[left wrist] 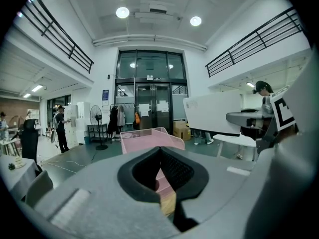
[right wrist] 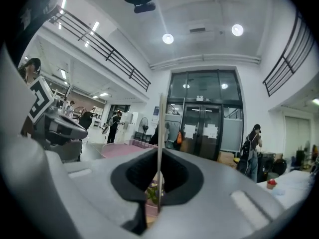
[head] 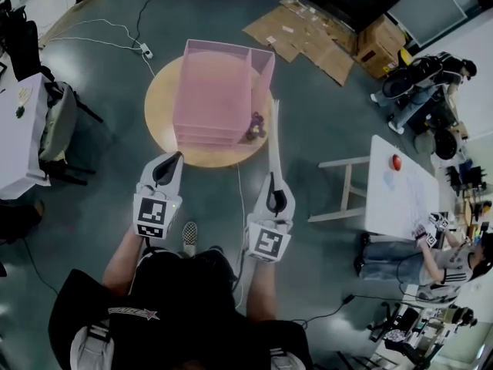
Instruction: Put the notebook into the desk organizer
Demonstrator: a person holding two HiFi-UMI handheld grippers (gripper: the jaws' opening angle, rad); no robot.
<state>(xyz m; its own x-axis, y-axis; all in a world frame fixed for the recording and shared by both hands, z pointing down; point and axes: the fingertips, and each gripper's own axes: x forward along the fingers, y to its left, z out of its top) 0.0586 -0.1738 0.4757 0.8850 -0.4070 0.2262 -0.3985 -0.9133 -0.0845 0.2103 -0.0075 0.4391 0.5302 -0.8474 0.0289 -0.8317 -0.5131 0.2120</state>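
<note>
Right tongs pinch the thin notebook upright — it could wobble, bump the desk organizer wall and slip. Left tongs are together, empty.

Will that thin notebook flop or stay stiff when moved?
Probably stiff: the notebook stands straight from the right gripper, no droop visible. Likely light, since an edge pinch holds it. Being thin, it might twist if it bumps the desk organizer.
</note>
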